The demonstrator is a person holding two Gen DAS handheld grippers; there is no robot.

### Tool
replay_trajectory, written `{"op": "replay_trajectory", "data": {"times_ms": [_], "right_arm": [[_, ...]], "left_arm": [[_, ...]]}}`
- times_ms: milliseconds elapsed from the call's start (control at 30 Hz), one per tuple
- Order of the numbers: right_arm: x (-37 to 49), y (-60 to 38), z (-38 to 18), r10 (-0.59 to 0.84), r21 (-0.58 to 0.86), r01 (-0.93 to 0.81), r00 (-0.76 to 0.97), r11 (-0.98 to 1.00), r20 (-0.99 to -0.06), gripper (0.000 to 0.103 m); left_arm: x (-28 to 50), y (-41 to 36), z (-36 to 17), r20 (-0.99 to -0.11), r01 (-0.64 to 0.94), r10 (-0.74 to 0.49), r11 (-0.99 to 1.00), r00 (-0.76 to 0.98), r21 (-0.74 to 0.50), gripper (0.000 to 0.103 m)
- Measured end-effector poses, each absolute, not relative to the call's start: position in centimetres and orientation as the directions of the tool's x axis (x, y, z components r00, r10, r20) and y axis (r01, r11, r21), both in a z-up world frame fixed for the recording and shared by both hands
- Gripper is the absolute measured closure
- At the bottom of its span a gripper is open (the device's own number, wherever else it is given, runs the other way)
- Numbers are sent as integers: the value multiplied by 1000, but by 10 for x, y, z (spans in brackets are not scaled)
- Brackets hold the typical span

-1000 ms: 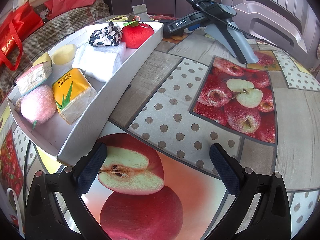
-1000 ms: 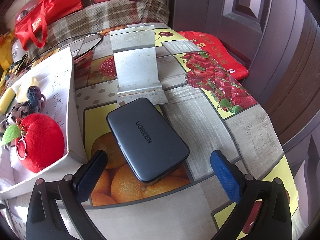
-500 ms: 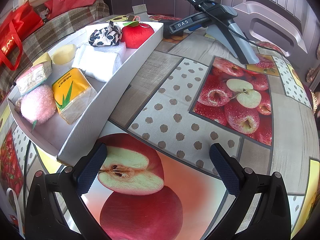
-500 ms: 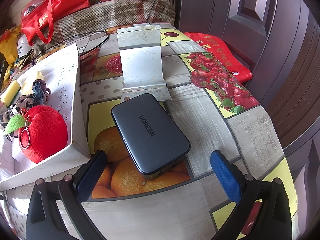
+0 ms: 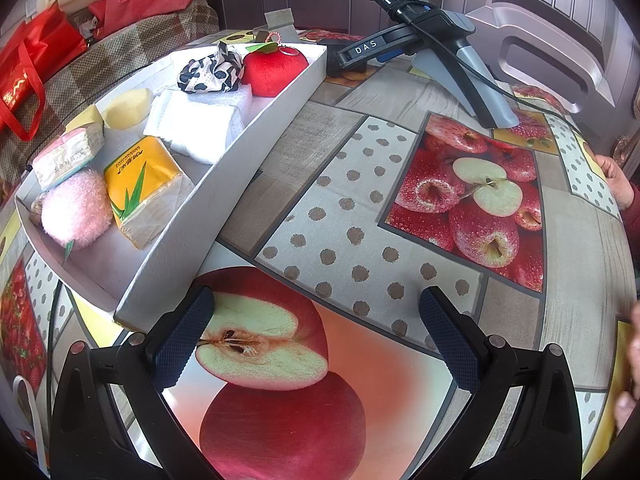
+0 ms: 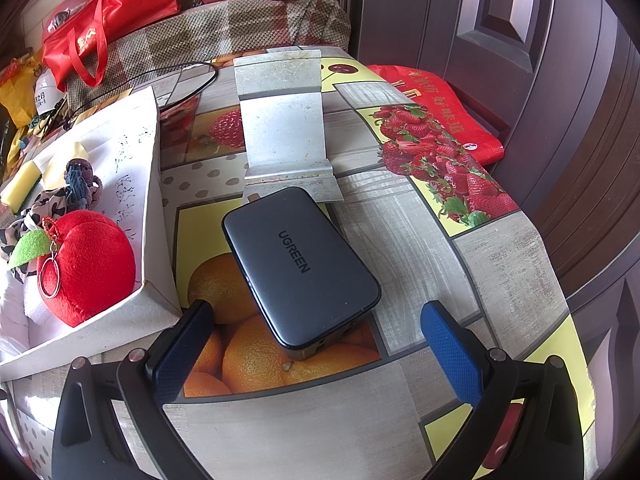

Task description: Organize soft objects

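A white cardboard tray lies on the fruit-print table and holds the soft things: a red plush apple, a spotted scrunchie, white foam, a yellow tissue pack, a pink puff, a small wrapped pack and yellow sponges. My left gripper stands open over the printed apple, just right of the tray's near corner, holding nothing. My right gripper is open and empty, resting near a dark power bank. The plush apple and tray lie to its left.
The right gripper's body rests on the table at the far side with a cable. A metal stand sits beyond the power bank. Red bags lie on a plaid couch. A person's hand shows at the right table edge.
The right wrist view has shifted slightly, so the power bank and tray sit further right in view. A hand has come into the left wrist view at the right edge. Both grippers stay open.
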State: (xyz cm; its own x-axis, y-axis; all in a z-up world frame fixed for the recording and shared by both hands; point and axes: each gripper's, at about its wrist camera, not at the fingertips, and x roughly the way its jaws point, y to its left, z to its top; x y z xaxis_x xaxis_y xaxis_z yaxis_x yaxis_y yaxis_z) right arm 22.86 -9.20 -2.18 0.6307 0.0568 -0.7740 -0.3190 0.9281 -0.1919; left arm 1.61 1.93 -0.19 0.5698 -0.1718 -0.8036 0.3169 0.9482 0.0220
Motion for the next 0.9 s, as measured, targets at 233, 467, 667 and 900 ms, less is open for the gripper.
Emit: {"op": "replay_trajectory", "data": {"times_ms": [233, 467, 667, 900], "right_arm": [[228, -92, -22, 57, -191, -319, 629, 928, -775, 0], [228, -91, -21, 57, -193, -322, 629, 927, -775, 0], [229, -91, -21, 58, -192, -322, 629, 927, -775, 0], [229, -91, -21, 57, -193, -322, 629, 927, -775, 0]], "left_arm": [[16, 19, -2, -803, 317, -171, 948, 570, 24, 0], [16, 19, -2, -803, 317, -171, 948, 570, 23, 0], [16, 19, -2, -803, 317, -171, 948, 570, 24, 0], [16, 19, -2, -803, 317, -171, 948, 570, 23, 0]]}}
